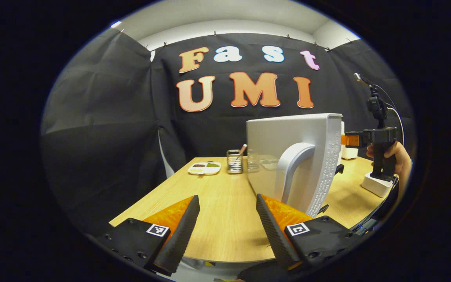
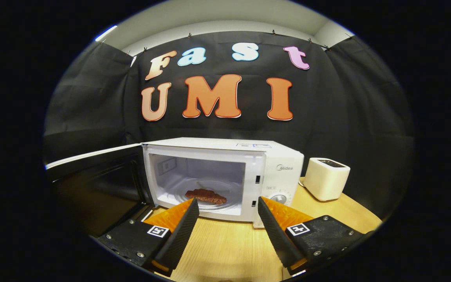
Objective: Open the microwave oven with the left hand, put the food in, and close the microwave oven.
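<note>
With the microwave oven (image 2: 225, 176) standing open on the wooden table (image 2: 225, 246), its door (image 2: 92, 184) swung wide to the left, most of the job looked done: the food (image 2: 206, 196), a brown piece, lay on the glass turntable (image 2: 210, 194) inside. Closing the door was what remained. The left gripper (image 1: 227, 219) hung spread and empty just beside the door handle (image 1: 294, 172); the right gripper (image 2: 227, 221) was likewise spread, holding nothing, before the cavity. A brand mark sat on the control panel (image 2: 284, 172), which I leave unread. A toaster (image 2: 325, 178) stood alongside.
</note>
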{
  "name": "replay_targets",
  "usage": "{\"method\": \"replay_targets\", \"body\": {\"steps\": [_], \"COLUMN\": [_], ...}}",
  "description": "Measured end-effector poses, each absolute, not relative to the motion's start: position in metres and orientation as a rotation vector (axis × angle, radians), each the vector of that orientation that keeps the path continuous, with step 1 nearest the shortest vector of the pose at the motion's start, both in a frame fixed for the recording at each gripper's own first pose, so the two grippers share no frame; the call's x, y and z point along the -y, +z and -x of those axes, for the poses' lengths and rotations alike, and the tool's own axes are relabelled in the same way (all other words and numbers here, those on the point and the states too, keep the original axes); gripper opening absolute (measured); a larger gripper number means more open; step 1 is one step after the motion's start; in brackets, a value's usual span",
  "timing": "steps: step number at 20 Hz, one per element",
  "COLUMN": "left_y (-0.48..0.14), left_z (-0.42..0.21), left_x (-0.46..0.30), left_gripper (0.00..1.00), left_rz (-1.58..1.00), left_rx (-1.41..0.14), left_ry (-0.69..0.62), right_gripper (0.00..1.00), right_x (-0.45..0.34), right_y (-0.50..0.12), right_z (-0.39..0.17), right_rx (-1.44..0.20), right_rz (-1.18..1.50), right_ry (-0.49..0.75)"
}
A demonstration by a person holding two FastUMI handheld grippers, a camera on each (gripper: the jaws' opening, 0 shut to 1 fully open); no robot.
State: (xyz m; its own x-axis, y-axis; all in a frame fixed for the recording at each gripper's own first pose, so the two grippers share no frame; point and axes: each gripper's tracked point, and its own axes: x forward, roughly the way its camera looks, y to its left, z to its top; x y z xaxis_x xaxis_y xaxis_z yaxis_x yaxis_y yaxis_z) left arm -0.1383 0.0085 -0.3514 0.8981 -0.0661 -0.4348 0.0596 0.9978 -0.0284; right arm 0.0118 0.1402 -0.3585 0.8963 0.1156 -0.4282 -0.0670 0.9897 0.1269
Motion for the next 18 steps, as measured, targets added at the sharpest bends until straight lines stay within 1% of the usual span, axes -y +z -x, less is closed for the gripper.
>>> {"method": "replay_targets", "body": {"steps": [2,3,4,5,6,7,13,14,15,16,18], "left_y": [-0.351,-0.35,-0.35,-0.35,-0.352,-0.353,-0.348,-0.351,-0.351,-0.349,-0.355], "left_z": [0.133,0.131,0.128,0.126,0.125,0.122,0.105,0.101,0.098,0.093,0.084], "left_x": [0.023,0.038,0.054,0.069,0.085,0.099,0.175,0.189,0.2,0.208,0.228], "left_gripper": [0.93,0.97,0.89,0.93,0.93,0.89,0.89,0.89,0.89,0.89,0.8], "left_rz": [0.012,0.016,0.019,0.02,0.02,0.022,0.035,0.032,0.027,0.021,0.023], "left_rx": [-0.445,-0.44,-0.435,-0.426,-0.424,-0.424,-0.411,-0.413,-0.411,-0.402,-0.41], "left_ry": [-0.124,-0.154,-0.181,-0.207,-0.231,-0.252,-0.364,-0.38,-0.393,-0.398,-0.411], "right_gripper": [0.94,0.94,0.94,0.94,0.94,0.94,0.94,0.99,0.94,0.94,0.94], "right_x": [-0.119,-0.108,-0.096,-0.086,-0.077,-0.067,-0.016,-0.01,-0.004,0.0,0.01], "right_y": [-0.353,-0.352,-0.354,-0.355,-0.354,-0.349,-0.323,-0.32,-0.317,-0.316,-0.314], "right_z": [-0.004,-0.001,0.001,0.006,0.01,0.013,0.019,0.021,0.022,0.024,0.026], "right_rx": [-0.437,-0.43,-0.432,-0.444,-0.448,-0.444,-0.393,-0.385,-0.381,-0.377,-0.376], "right_rz": [-0.114,-0.117,-0.119,-0.118,-0.121,-0.126,-0.146,-0.148,-0.151,-0.154,-0.159], "right_ry": [0.091,0.085,0.074,0.069,0.062,0.056,0.023,0.022,0.022,0.023,0.021]}}
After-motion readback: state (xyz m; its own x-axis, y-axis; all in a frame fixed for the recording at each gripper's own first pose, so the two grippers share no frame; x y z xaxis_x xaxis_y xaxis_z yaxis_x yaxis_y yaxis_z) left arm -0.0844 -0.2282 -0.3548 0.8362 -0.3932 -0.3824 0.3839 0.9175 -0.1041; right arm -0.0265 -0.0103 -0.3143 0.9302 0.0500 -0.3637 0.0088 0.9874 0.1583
